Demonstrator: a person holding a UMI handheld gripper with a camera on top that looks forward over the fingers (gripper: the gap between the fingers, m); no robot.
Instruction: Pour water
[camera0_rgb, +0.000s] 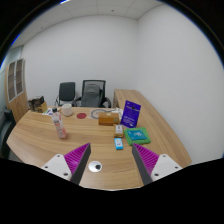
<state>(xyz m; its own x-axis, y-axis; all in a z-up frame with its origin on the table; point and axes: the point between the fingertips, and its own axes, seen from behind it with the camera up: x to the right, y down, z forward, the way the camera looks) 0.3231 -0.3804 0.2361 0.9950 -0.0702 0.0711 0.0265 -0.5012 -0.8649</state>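
My gripper (111, 150) is held above the near end of a long wooden table (60, 147). Its fingers are wide open and empty, with the purple pads (75, 158) showing on both sides. A pinkish bottle-like container (61, 130) stands on the table beyond the left finger, well apart from it. A small cup-like thing (80, 117) stands farther back. A small round white and black object (96, 166) lies on the table between the fingers, near the left one and not touched.
A small blue packet (118, 143) and a teal box (137, 135) lie just ahead of the right finger. An upright purple box (131, 113) and a brown box (107, 118) stand farther back. Two office chairs (92, 93) stand at the far end and a cabinet (17, 88) at the left wall.
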